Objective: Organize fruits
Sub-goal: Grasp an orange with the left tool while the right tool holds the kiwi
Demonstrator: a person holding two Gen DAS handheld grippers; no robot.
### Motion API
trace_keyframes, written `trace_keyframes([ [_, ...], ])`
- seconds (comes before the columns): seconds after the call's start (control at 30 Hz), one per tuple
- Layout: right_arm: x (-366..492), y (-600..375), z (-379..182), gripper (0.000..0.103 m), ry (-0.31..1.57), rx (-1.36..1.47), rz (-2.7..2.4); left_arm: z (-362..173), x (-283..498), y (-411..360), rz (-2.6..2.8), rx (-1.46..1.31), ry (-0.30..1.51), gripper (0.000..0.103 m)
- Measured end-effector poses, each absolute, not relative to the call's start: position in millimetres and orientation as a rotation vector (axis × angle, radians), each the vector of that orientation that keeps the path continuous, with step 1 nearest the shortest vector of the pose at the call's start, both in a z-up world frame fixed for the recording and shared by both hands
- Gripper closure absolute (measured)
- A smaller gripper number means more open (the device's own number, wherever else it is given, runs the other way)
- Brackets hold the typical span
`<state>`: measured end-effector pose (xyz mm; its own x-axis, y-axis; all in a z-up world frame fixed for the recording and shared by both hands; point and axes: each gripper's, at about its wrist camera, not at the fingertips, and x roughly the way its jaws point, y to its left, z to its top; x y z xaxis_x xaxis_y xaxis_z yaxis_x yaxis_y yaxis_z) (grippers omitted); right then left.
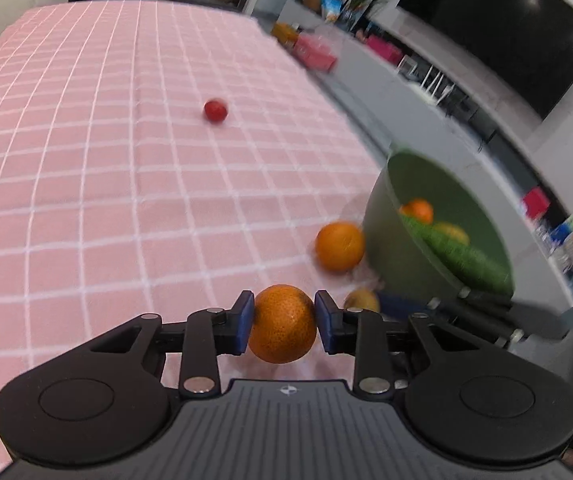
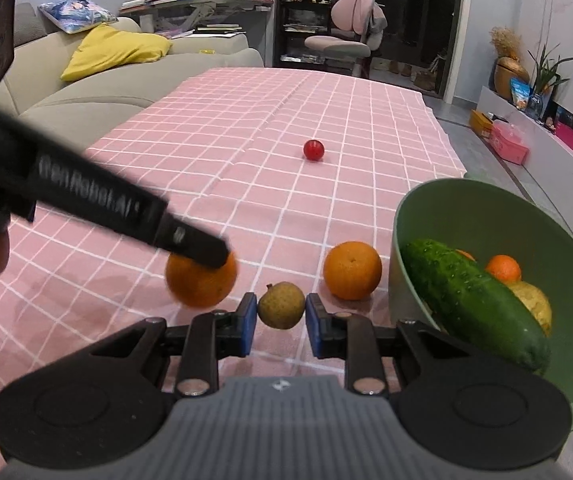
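Observation:
My left gripper [image 1: 284, 322] is shut on an orange [image 1: 282, 324] and holds it above the pink checked cloth; in the right wrist view this orange [image 2: 200, 282] hangs under the left gripper's fingers [image 2: 190, 240]. My right gripper [image 2: 280, 312] is shut on a small brown-green fruit [image 2: 280, 305], also seen in the left wrist view [image 1: 361, 301]. A second orange [image 2: 352, 275] [image 1: 339, 246] lies on the cloth beside the green bowl [image 2: 466, 208] [image 1: 378, 216]. The bowl holds a cucumber [image 2: 474, 304], a small orange [image 2: 503, 268] and a yellowish fruit [image 2: 532, 302]. A small red fruit [image 2: 313, 149] [image 1: 215, 110] lies farther off.
The table's right edge [image 2: 446, 136] runs close behind the bowl. A grey sofa [image 2: 98, 84] with a yellow cushion stands left of the table. A low cabinet [image 2: 526, 136] with boxes and a TV are to the right.

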<state>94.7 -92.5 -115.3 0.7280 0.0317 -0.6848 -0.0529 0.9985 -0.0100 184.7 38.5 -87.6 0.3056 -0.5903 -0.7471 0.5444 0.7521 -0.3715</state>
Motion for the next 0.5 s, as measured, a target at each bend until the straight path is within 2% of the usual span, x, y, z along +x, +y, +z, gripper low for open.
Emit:
trace_keyframes([
  [0.27, 89, -88, -120, 0.081, 0.787, -0.037, 0.062, -97, 167, 33, -0.74, 0.107, 0.997, 0.065],
  [0.4, 89, -87, -120, 0.081, 0.796, -0.043, 0.069, -98, 162, 30, -0.76, 0.159, 1.024, 0.055],
  [0.47, 88, -88, -121, 0.081, 0.799, -0.048, 0.066, -101, 161, 31, -0.75, 0.169, 1.036, 0.044],
  [0.5, 88, -89, -121, 0.081, 0.802, -0.047, 0.062, -102, 161, 32, -0.745, 0.162, 1.047, 0.042],
])
